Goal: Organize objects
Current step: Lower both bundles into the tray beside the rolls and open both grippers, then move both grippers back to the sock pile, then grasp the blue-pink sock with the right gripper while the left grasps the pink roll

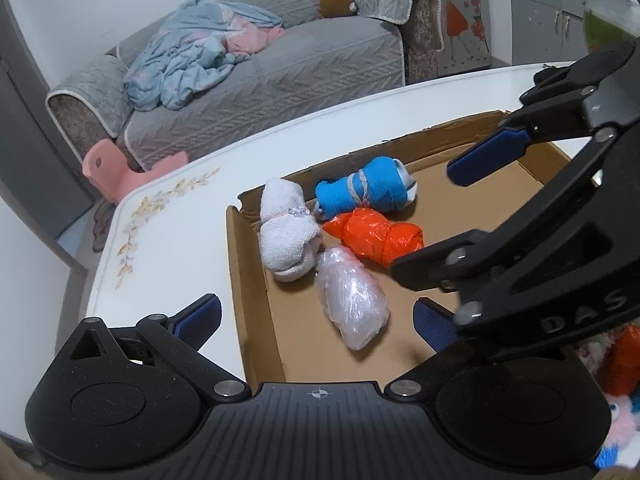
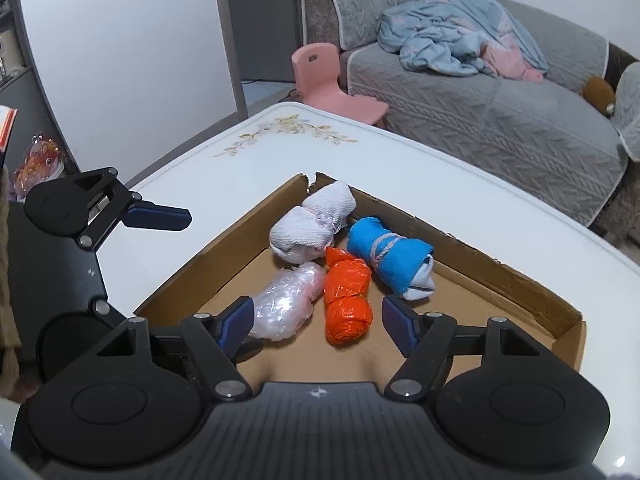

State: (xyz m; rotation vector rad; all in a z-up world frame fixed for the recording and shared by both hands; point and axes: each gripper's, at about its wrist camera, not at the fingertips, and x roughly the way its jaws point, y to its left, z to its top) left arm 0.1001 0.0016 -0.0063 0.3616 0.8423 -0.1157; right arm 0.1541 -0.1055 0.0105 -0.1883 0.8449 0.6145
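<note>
A shallow cardboard tray (image 1: 256,304) (image 2: 500,272) on the white table holds a white sock roll (image 1: 286,236) (image 2: 312,224), a blue roll tied with string (image 1: 364,192) (image 2: 388,256), an orange plastic bundle (image 1: 380,240) (image 2: 346,300) and a clear plastic bundle (image 1: 352,304) (image 2: 284,308). My left gripper (image 1: 316,320) hangs open above the tray's near corner, over the clear bundle. My right gripper (image 2: 318,318) is open above the orange bundle, its pads clear of it. In the left wrist view it reaches in from the right (image 1: 424,220).
The white table (image 1: 168,240) has a flower print near its corner. Beyond it stand a grey sofa (image 2: 500,120) with a blue blanket and a small pink chair (image 2: 324,80). Orange and fluffy items (image 1: 620,364) lie at the lower right.
</note>
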